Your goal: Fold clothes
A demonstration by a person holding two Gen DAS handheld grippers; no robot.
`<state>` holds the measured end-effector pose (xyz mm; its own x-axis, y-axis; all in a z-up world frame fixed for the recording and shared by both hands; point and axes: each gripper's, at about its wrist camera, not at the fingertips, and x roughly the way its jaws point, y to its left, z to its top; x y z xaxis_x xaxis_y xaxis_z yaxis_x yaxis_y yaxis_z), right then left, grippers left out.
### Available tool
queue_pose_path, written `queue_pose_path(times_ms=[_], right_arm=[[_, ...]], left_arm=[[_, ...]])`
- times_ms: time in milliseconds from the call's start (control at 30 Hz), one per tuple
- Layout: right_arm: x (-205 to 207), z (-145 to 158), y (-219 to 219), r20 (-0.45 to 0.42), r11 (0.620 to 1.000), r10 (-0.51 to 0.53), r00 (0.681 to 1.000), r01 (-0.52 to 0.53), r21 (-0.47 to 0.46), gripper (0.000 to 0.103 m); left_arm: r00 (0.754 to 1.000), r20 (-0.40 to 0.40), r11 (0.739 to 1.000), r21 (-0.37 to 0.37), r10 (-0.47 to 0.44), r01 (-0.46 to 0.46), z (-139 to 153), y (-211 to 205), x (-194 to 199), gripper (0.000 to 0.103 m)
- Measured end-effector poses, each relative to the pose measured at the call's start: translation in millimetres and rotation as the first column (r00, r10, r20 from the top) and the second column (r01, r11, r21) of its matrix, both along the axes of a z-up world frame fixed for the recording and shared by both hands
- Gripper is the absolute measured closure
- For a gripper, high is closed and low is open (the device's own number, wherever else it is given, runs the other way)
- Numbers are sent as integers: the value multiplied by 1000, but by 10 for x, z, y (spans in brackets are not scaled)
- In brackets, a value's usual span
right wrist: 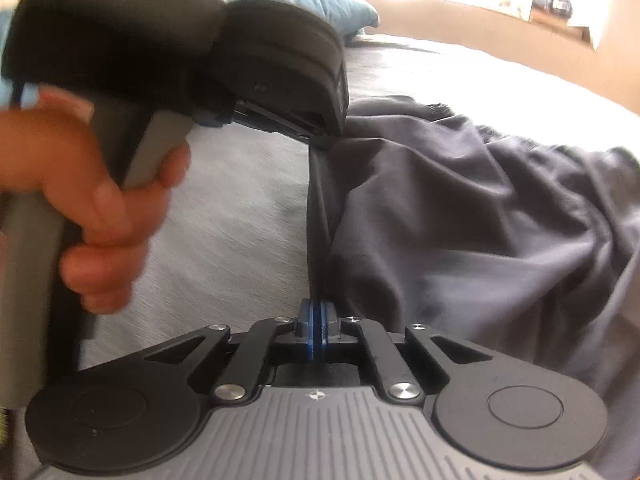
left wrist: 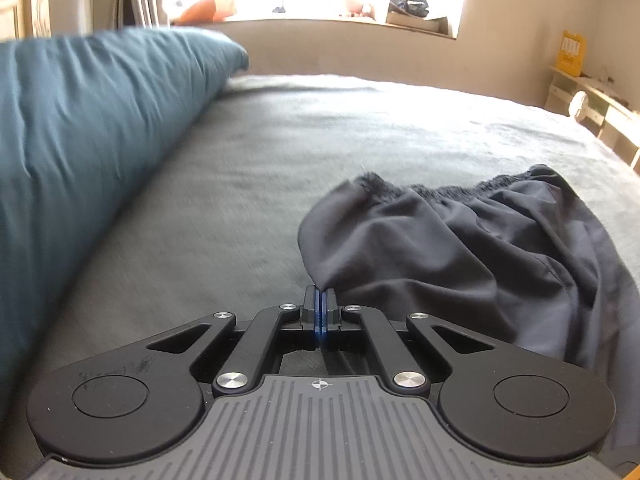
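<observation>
A dark grey pair of shorts (left wrist: 460,248) with a gathered waistband lies crumpled on the grey bedspread (left wrist: 280,152). My left gripper (left wrist: 321,291) is shut on an edge of the shorts, and the cloth rises to a point at its tips. In the right wrist view the same shorts (right wrist: 480,208) spread to the right. My right gripper (right wrist: 316,305) is shut on their near edge, which runs taut up to the left gripper's body (right wrist: 280,68), held by a hand (right wrist: 100,200) at the upper left.
A long teal pillow (left wrist: 88,128) lies along the left side of the bed. Beyond the bed are a bright window sill (left wrist: 340,24) with clutter and a low wooden shelf (left wrist: 592,104) at the far right.
</observation>
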<state>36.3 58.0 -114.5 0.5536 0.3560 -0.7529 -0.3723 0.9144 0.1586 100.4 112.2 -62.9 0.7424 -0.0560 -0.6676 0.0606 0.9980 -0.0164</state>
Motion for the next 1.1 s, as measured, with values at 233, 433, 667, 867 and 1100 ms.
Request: queue_pose_path(times_ms=[233, 433, 667, 867, 1100], right_arm=[[147, -161, 0, -114, 991, 27, 993, -12, 136, 101], [223, -278, -46, -181, 982, 26, 983, 9, 190, 101], [307, -314, -153, -228, 970, 27, 973, 29, 242, 97], [125, -170, -179, -202, 975, 52, 978, -5, 223, 70], [-285, 17, -99, -114, 996, 71, 991, -65, 60, 63]], left_arm=[[999, -15, 991, 131, 35, -32, -131, -3, 111, 103], [997, -61, 972, 231, 49, -34, -370, 3, 195, 103], [996, -78, 965, 261, 33, -12, -441, 6, 191, 96], [996, -84, 973, 231, 25, -5, -322, 74, 52, 73], [993, -113, 980, 199, 24, -1, -267, 163, -106, 72]])
